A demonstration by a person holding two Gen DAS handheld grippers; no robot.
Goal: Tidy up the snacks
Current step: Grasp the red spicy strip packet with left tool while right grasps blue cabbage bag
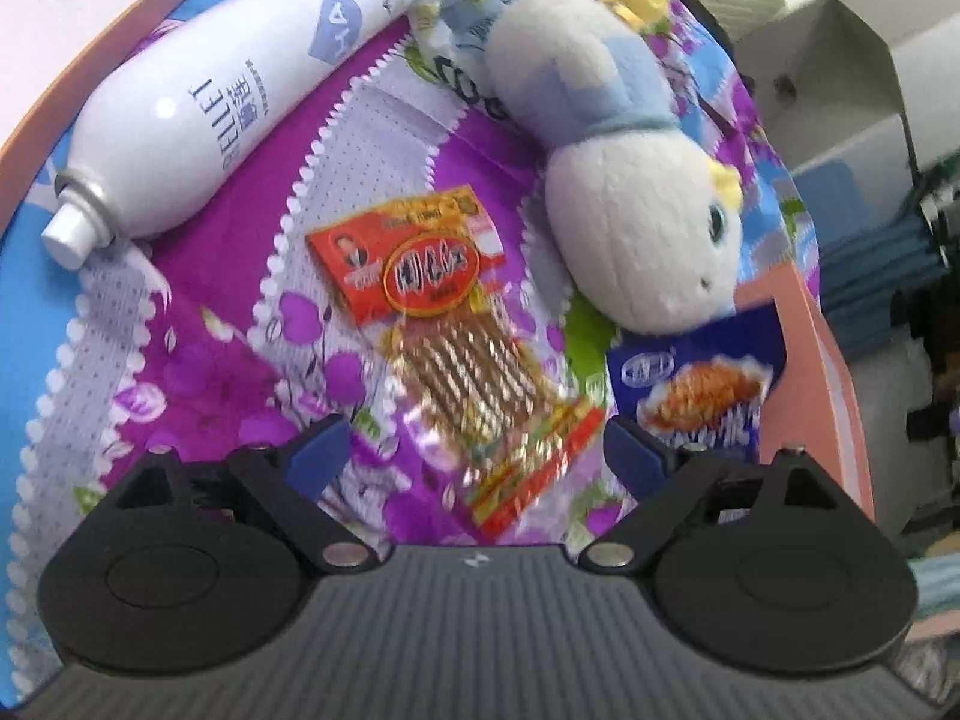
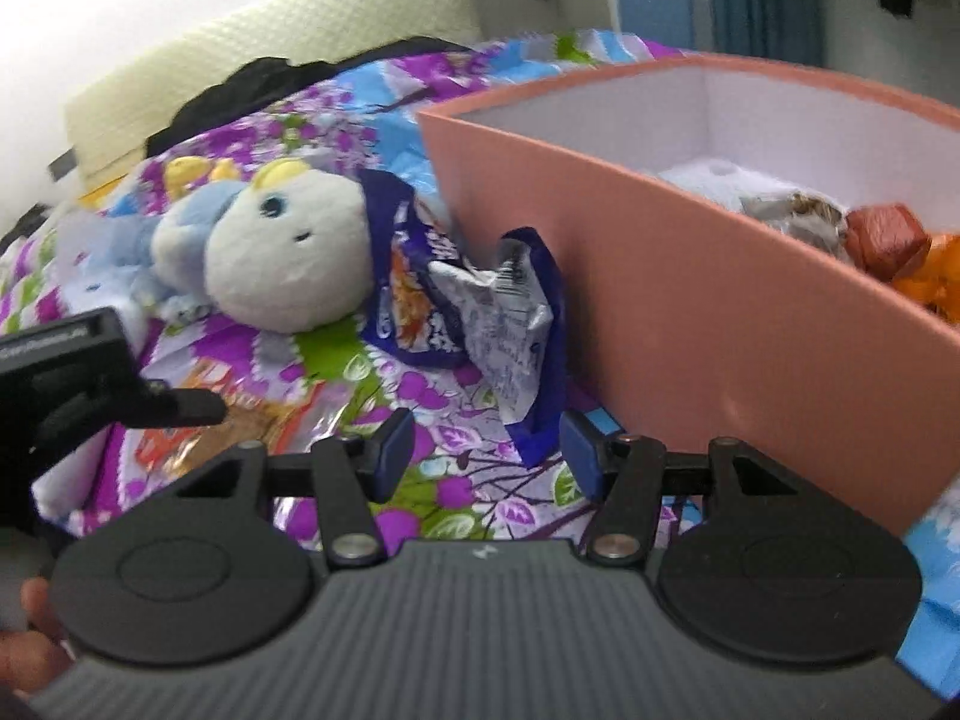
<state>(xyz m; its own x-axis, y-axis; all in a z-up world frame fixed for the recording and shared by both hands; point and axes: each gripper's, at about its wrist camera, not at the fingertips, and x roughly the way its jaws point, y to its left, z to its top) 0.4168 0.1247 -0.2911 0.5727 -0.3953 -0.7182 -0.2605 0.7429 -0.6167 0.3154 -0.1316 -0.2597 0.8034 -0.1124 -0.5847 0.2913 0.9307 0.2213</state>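
Observation:
A red and clear snack packet (image 1: 456, 336) lies flat on the floral bedspread, its near end between the fingers of my open, empty left gripper (image 1: 477, 450). A blue snack packet (image 1: 699, 387) leans against the pink box (image 1: 822, 360) to its right. In the right wrist view, two blue snack packets (image 2: 420, 282) (image 2: 522, 324) lean against the pink box (image 2: 690, 312), which holds several wrapped snacks (image 2: 882, 234). My right gripper (image 2: 486, 450) is open and empty, just below the nearer blue packet. The left gripper (image 2: 180, 408) shows at the left over the red packet (image 2: 252, 420).
A white plush toy (image 1: 636, 192) lies beside the packets and also shows in the right wrist view (image 2: 282, 252). A white spray can (image 1: 228, 90) lies at the far left. A crumpled clear wrapper (image 1: 462, 6) sits behind the toy. A pink edge (image 1: 90, 54) borders the far left.

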